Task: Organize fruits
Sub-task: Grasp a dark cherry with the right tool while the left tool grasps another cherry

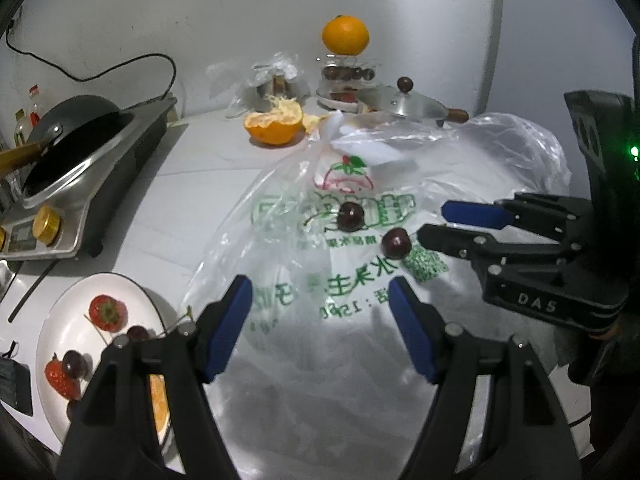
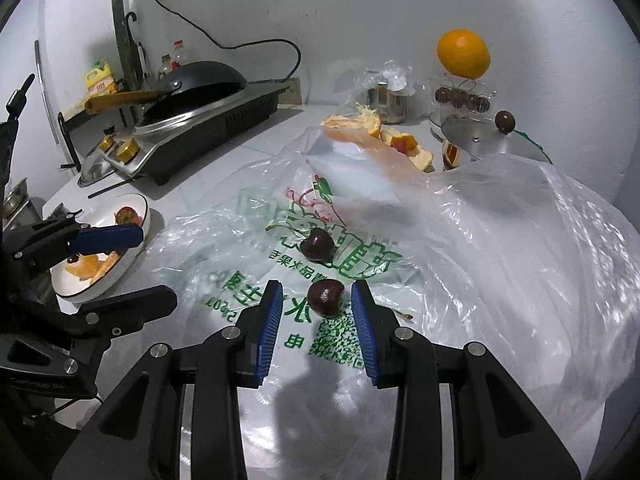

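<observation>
A dark cherry [image 2: 326, 297] lies on a printed clear plastic bag [image 2: 500, 240], right between the blue pads of my right gripper [image 2: 317, 287]. There is a gap on each side, so that gripper is open around it. In the left wrist view the same cherry [image 1: 396, 243] sits just off the right gripper's [image 1: 432, 222] tips. A second cherry [image 1: 351, 216] [image 2: 317, 244] rests a little farther back on the bag [image 1: 320, 360]. My left gripper [image 1: 319, 282] hangs open over the bag with nothing between its fingers; from the right wrist it shows at the left [image 2: 159, 268]. A white plate [image 1: 48, 332] [image 2: 100, 288] holds strawberries, cherries and orange pieces.
A stove with a black wok [image 1: 76, 132] [image 2: 200, 80] stands at the back left. A half-peeled orange [image 1: 274, 122] [image 2: 360, 122] lies behind the bag. A whole orange [image 1: 345, 35] [image 2: 463, 54] tops a clear container of cherries. A steel pot lid [image 1: 400, 100] [image 2: 492, 140] is beside it.
</observation>
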Available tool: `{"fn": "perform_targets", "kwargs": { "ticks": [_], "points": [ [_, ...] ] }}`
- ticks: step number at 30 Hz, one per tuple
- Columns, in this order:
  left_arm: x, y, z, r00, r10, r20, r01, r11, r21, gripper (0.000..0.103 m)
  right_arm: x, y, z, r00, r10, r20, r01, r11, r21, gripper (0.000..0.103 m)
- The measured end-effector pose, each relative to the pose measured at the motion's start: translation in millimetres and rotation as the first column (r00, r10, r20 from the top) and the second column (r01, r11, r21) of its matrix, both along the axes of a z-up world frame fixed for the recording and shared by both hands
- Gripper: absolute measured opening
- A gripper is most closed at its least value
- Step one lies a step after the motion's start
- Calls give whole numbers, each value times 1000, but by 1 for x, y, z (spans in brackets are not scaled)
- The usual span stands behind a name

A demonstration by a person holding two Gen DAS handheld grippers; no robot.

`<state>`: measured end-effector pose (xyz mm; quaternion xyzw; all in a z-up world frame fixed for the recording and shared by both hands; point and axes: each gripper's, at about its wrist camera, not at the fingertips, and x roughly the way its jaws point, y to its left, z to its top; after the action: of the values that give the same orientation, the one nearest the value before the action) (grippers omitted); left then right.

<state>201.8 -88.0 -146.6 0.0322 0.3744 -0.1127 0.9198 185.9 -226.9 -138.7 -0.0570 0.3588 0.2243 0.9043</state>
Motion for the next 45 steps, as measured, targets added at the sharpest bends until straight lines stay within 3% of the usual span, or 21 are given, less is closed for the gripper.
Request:
{"fn": "perform_targets", "kwargs": {
  "ticks": [6,23,28,30,45],
  "points": [
    [10,1,-7,1000,4,-13,-4,1000,-6,72,12,1,-7,1000,14,-19,-14,1000,-14,45],
    [29,9,-22,998,44,-37,-45,999,-19,72,38,24,-35,994,96,-58,-103,987,-125,45],
    [31,6,-23,998,45,-39,-46,999,-14,72,40,26,-41,993,101,-58,-109,982,-157,30],
    [31,3,-23,998,42,-39,-42,999,-9,72,38,25,-41,993,107,-50,-114,980,-161,30],
    [44,-40,-13,997,-70,22,68,994,86,72,16,-21,9,995,59,75,-62,997,45,30]
  ]
}}
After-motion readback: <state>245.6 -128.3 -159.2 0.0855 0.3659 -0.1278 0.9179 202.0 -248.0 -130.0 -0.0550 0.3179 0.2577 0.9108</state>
